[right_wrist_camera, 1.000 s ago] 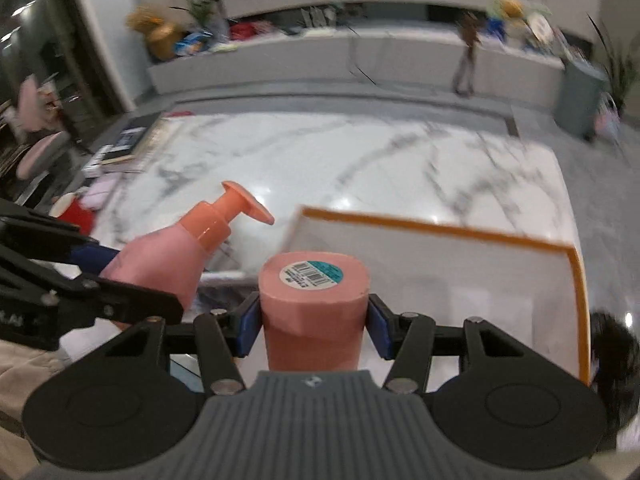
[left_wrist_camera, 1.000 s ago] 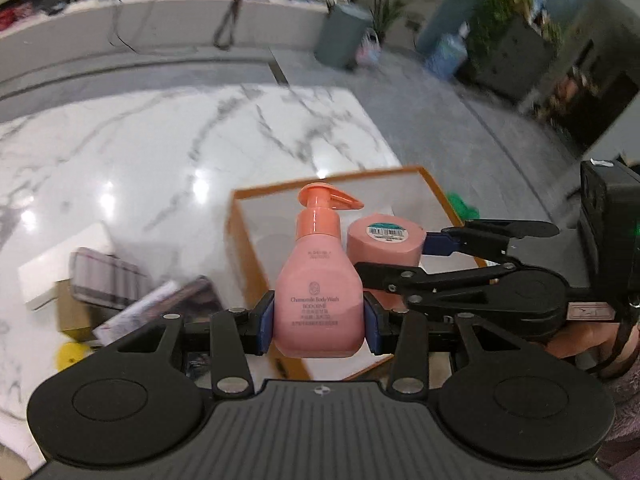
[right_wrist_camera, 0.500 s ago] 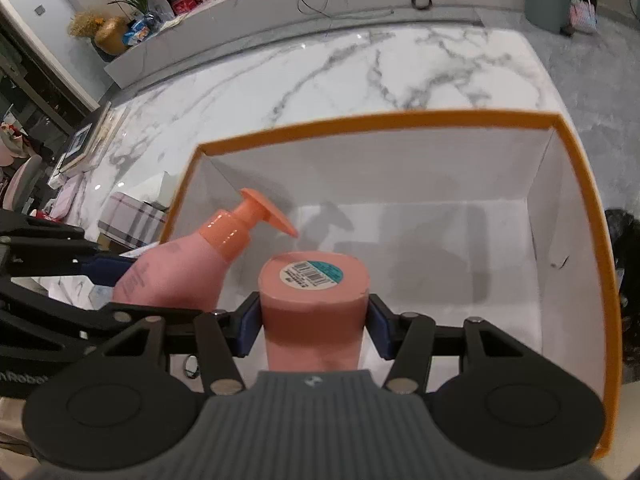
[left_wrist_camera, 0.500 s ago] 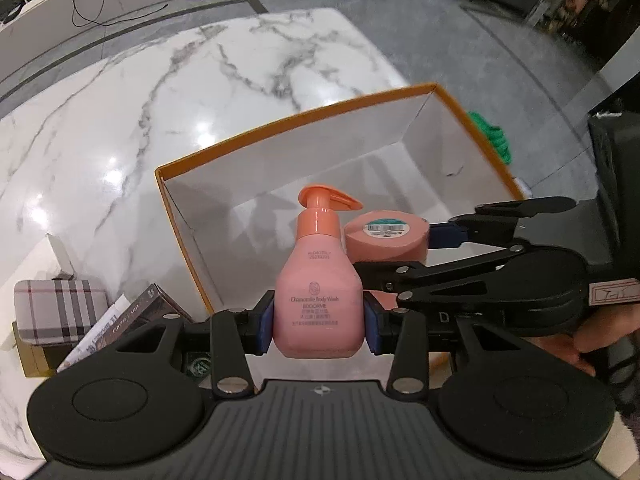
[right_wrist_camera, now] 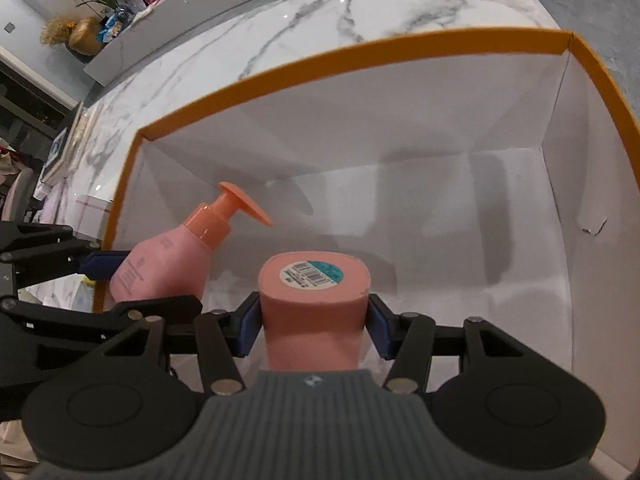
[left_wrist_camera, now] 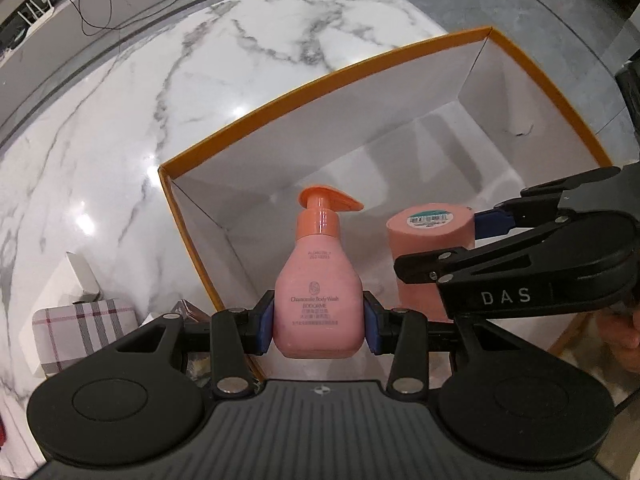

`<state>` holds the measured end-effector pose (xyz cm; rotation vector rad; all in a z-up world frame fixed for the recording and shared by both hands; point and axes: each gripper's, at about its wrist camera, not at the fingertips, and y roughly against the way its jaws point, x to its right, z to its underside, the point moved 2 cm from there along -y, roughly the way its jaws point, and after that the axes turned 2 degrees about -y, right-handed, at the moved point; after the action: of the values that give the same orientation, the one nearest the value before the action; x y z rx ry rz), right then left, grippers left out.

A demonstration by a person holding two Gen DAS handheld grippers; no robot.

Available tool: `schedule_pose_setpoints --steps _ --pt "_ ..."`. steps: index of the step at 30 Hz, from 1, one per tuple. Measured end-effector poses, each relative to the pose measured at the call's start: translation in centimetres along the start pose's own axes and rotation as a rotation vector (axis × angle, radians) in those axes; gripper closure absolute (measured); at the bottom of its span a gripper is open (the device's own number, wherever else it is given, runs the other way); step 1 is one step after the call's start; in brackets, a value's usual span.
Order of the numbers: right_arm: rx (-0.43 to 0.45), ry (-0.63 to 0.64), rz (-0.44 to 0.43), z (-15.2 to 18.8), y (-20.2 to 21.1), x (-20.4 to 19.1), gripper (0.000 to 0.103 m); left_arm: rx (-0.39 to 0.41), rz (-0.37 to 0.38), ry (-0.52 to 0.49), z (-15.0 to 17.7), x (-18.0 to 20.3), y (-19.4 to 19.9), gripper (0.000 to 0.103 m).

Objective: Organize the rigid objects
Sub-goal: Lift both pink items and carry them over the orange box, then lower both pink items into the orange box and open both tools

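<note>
While both grippers point steeply down over the box (left_wrist_camera: 520, 76), each one is pinching its own load. Left gripper (left_wrist_camera: 319, 322): its blue pads (left_wrist_camera: 265, 325) press the wide lower body of a pink pump bottle (left_wrist_camera: 318, 292), whose orange pump head points toward 12 o'clock in the left view, spout turned to 3 o'clock. Right gripper (right_wrist_camera: 313, 326): its pads clamp the sides of a pink tub (right_wrist_camera: 314, 312), the barcoded teal sticker on its end facing the camera. Seen from the left wrist, the tub (left_wrist_camera: 430, 240) and right gripper (left_wrist_camera: 496, 240) sit at 3 o'clock of the bottle, close but apart; from the right wrist the bottle (right_wrist_camera: 168, 258) tilts at 10 o'clock of the tub. Both items hang inside the orange-rimmed, white-walled box, whose floor shows bare beyond them. On the marble table (left_wrist_camera: 160, 60), at 9 o'clock of the box, lie a plaid case (left_wrist_camera: 80, 332) and a white carton (left_wrist_camera: 80, 272).
</note>
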<state>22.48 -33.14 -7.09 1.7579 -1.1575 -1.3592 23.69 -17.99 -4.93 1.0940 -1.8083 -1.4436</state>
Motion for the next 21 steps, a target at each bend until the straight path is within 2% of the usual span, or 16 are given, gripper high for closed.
schedule_pose_setpoints --steps 4,8,11,15,21 --pt "-0.007 -0.009 0.007 0.2 -0.4 0.2 0.048 0.003 -0.056 -0.032 -0.4 0.6 -0.3 0.054" --pt "-0.003 -0.007 0.012 0.2 -0.6 0.0 0.048 0.013 -0.032 -0.010 -0.4 0.2 0.0 0.050" --pt "-0.007 -0.004 0.011 0.3 -0.6 -0.2 0.048 0.030 0.013 0.013 -0.3 -0.2 0.4 0.048" --pt "-0.009 0.000 0.014 0.0 -0.6 -0.3 0.048 0.104 0.047 0.024 0.0 -0.8 2.2 0.038" --pt "-0.028 0.034 0.067 0.0 -0.8 -0.8 0.048 0.201 0.055 0.043 0.9 -2.1 5.2 0.038"
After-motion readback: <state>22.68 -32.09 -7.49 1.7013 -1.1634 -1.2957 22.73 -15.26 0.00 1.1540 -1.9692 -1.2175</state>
